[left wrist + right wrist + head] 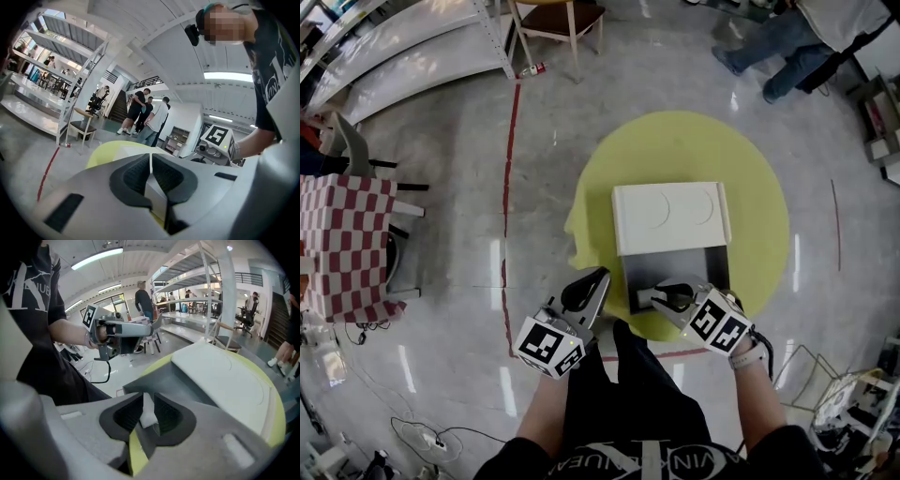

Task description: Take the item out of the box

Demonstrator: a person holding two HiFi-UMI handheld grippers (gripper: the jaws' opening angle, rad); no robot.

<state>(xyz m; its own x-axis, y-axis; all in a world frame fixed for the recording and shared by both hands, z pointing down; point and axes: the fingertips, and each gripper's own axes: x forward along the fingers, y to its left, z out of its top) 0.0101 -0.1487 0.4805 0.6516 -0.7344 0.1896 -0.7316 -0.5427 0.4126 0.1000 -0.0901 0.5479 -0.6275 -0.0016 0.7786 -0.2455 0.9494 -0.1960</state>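
Right gripper (148,404) jaws a narrow gap apart, small white item (147,416) in that gap, open grey box (185,380) just beneath, left gripper (150,164) jaws pressed together, empty, box off to their right.

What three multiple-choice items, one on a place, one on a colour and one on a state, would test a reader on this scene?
1. Which gripper reaches into the grey box?
A. the left one
B. the right one
C. neither

2. What colour is the round surface under the box?
A. yellow
B. red
C. blue

3. How do the jaws of the left gripper stand?
A. wide apart
B. closed on a cup
C. together, with nothing between them

Answers:
1 B: in the head view the right gripper is over the near edge of the box, while the left gripper is off to its side.
2 A: the surface shows yellow all round the box.
3 C: in the left gripper view the pads meet and nothing is between them.
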